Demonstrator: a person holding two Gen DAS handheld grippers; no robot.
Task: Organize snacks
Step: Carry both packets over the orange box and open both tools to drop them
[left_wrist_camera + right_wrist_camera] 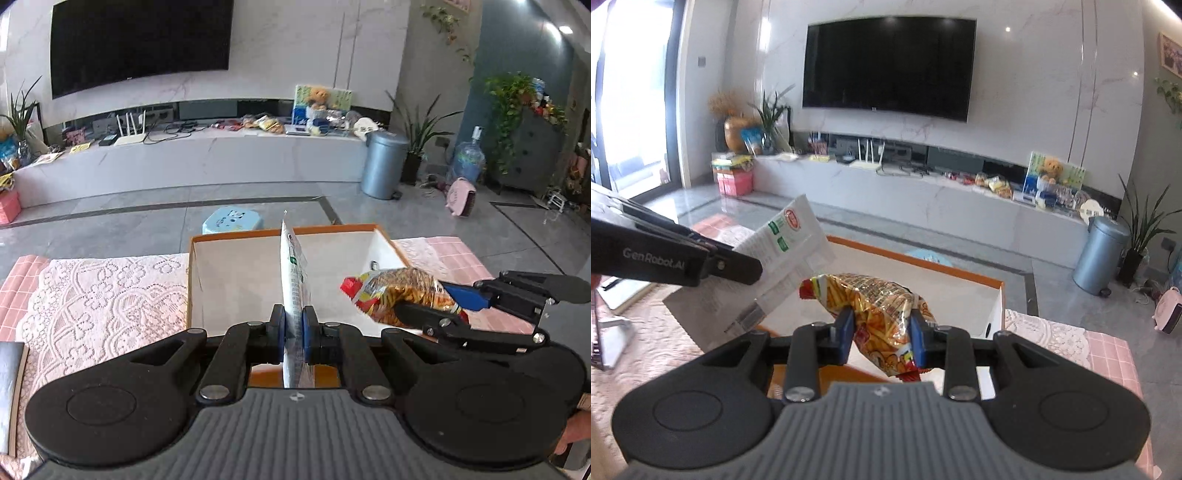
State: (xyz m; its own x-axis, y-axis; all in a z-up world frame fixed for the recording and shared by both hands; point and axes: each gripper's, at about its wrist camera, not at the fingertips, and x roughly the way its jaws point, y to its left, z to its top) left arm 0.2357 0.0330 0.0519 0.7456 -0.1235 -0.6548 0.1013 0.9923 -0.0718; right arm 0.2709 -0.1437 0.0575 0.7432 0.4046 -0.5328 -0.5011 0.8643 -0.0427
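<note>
My left gripper [294, 328] is shut on a flat white snack packet [293, 273], held edge-on above the open orange-rimmed white box [236, 280]. The packet also shows in the right wrist view [786, 251], with the left gripper [753, 271] coming in from the left. My right gripper [882, 334] is shut on a crinkly yellow-red bag of stick snacks [875, 306]. In the left wrist view that bag [399, 291] and the right gripper [424, 306] hang over the box's right side. The box [960, 295] looks empty inside.
The box stands on a table with a pink cloth and white lace cover [103, 291]. A dark book or device [9, 387] lies at the table's left edge. Beyond are a blue stool [232, 219], a grey bin [382, 164] and a TV bench [923, 199].
</note>
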